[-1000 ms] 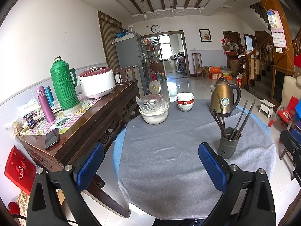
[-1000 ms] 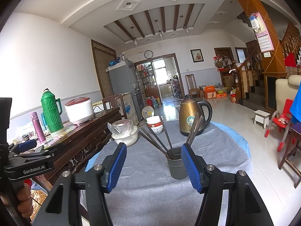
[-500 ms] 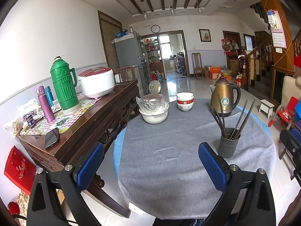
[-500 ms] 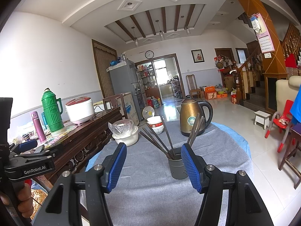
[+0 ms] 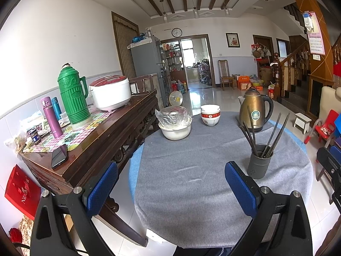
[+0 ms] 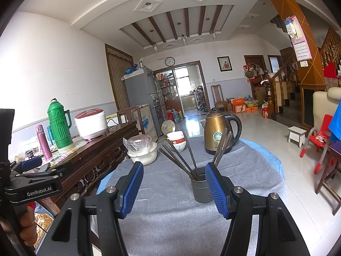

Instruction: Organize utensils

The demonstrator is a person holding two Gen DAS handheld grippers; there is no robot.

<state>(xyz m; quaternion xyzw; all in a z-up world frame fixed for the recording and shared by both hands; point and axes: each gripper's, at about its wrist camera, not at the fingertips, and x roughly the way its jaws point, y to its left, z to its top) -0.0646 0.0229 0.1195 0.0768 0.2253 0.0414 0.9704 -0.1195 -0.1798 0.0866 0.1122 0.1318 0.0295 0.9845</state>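
A dark grey holder (image 5: 259,162) stands on the grey-clothed round table (image 5: 202,170), with several dark chopsticks (image 5: 270,134) fanned out of it. It also shows in the right wrist view (image 6: 200,186), with the chopsticks (image 6: 181,160) leaning left and right. My left gripper (image 5: 172,183) is open and empty, above the table's near edge, left of the holder. My right gripper (image 6: 173,188) is open and empty, just short of the holder, which sits beside its right finger.
A brass kettle (image 5: 254,113), stacked bowls (image 5: 210,115) and a plastic-covered white bowl (image 5: 174,123) stand at the table's far side. A wooden sideboard (image 5: 102,132) on the left carries a green thermos (image 5: 73,98) and rice cooker (image 5: 110,92). Red chairs (image 6: 319,140) stand right.
The right wrist view has shifted very slightly. Both grippers stay open and nothing on the table has moved.
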